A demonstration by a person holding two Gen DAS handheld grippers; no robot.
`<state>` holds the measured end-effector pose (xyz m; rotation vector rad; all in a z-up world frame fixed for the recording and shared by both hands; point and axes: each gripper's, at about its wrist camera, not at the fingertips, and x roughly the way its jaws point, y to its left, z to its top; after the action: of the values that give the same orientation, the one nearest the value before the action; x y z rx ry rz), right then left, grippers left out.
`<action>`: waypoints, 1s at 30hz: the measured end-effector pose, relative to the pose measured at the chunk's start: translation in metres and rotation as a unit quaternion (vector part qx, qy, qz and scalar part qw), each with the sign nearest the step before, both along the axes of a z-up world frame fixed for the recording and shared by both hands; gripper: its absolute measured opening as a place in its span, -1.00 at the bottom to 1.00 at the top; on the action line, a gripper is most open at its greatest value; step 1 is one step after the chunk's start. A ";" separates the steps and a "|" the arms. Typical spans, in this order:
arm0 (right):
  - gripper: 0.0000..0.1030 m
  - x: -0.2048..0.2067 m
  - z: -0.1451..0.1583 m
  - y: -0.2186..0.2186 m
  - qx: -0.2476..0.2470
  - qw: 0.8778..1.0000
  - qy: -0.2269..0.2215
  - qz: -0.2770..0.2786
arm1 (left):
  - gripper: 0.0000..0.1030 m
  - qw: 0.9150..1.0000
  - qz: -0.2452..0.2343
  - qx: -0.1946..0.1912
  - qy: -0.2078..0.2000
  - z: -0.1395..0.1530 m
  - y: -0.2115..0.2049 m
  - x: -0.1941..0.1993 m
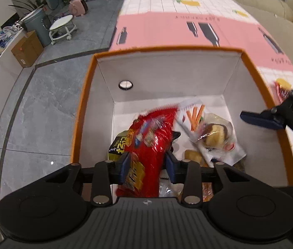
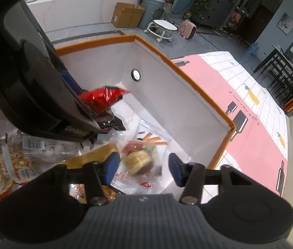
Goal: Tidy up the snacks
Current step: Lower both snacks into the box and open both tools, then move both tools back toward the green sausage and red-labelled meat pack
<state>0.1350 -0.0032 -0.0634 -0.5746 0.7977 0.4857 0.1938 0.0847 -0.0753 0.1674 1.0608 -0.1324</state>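
Snacks going into an orange-rimmed box (image 1: 96, 112).
The left gripper (image 1: 147, 167) has its fingers clenched on a red snack bag (image 1: 150, 137) over the box; at 3 o'clock the right gripper (image 2: 144, 167) hangs with fingers released above a wrapped bun (image 2: 138, 161) on the box floor.

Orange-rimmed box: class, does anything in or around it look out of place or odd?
Nothing looks damaged or spilled. The snacks lie jumbled in the box. The left gripper grips a red snack bag over it, and one red-and-yellow packet sits outside on the tablecloth.
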 end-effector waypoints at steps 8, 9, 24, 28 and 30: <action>0.29 -0.012 0.021 -0.003 0.017 1.000 -0.020 0.004 | 0.23 0.998 0.017 -0.019 -0.051 0.030 0.000 -0.015; 0.43 -0.013 0.026 -0.005 0.023 0.999 -0.024 0.000 | 0.26 0.998 0.021 -0.020 -0.059 0.035 0.001 -0.017; 0.44 -0.052 0.072 -0.066 0.137 0.984 -0.057 -0.097 | 0.31 0.983 0.062 -0.061 -0.160 0.084 -0.021 -0.064; 0.44 -0.067 0.077 -0.091 0.155 0.978 -0.075 -0.121 | 0.32 0.981 0.060 -0.075 -0.170 0.089 -0.033 -0.075; 0.43 -0.075 0.076 -0.103 0.164 0.974 -0.078 -0.132 | 0.33 0.981 0.052 -0.080 -0.171 0.090 -0.040 -0.080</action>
<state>0.0604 -0.1066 0.0129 -0.1922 0.6143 0.3128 0.1134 0.0451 0.0150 -0.0123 0.7100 -0.0895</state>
